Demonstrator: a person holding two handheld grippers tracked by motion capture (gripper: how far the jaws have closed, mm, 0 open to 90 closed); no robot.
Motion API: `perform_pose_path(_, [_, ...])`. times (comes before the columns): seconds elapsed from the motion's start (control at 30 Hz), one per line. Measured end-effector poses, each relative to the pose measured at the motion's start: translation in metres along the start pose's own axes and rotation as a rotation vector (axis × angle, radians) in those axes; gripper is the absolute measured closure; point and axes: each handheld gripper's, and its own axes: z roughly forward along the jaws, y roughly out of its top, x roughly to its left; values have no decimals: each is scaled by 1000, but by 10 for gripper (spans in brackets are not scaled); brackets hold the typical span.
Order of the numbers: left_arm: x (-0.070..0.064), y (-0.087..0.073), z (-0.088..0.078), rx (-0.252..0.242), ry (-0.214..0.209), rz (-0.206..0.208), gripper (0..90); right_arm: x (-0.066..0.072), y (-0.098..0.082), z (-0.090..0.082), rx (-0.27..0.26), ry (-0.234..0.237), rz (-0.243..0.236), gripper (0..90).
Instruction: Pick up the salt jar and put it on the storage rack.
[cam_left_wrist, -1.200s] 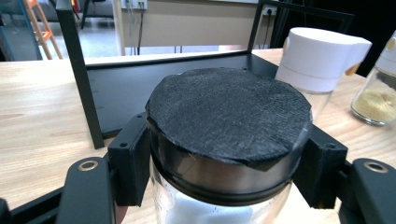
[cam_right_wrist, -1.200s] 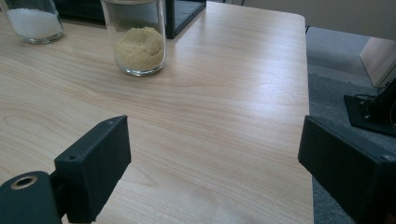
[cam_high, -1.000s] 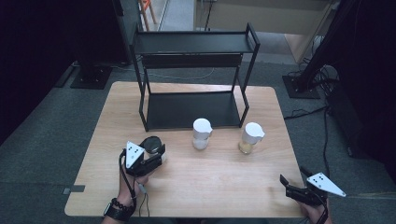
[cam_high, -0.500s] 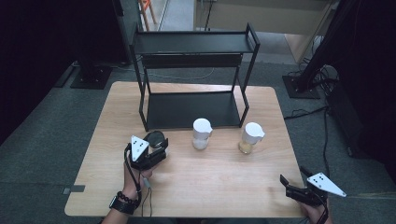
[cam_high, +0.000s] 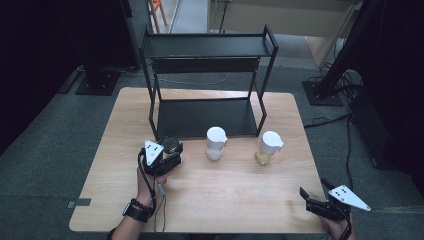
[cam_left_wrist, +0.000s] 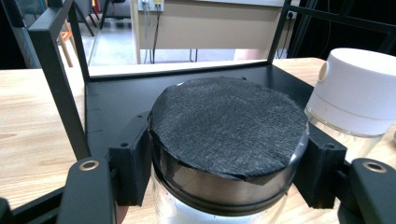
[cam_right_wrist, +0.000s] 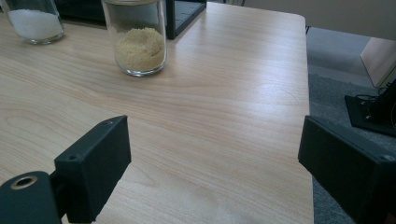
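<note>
Wood, pale and grained, makes up the table (cam_high: 240, 195), and bare tabletop runs between my 2 grippers. My left gripper (cam_high: 167, 155) sits toward the left half, with open board to its left out to the table edge; just ahead of it stands the black metal shelf rack (cam_high: 207, 82) with its thin square posts and flat lower tray. That gripper is clamped on a glass jar with a black lid (cam_left_wrist: 229, 140): the 2 black jaws press its sides just under the rough, felt-like round lid, and the jar's clear wall shows below. To the right of it stands a jar of white grains with a white cap (cam_high: 216, 143), then a jar of yellow grains with a white cap (cam_high: 268, 147), both clear cylinders. My right gripper (cam_high: 320, 202) hovers at the table's near right corner, jaws spread wide with nothing between them, the table edge and grey floor (cam_right_wrist: 345, 70) just to its right.
</note>
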Motion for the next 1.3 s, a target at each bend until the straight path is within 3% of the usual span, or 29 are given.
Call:
perform_pose_path(0.77, [3,14,31,-7,31,2,344,0,0,0,0,7,-8,91])
perform_pose_path(1.3, [1,18,45,-9,23,3,351,1,0,0,1,10,-11,91])
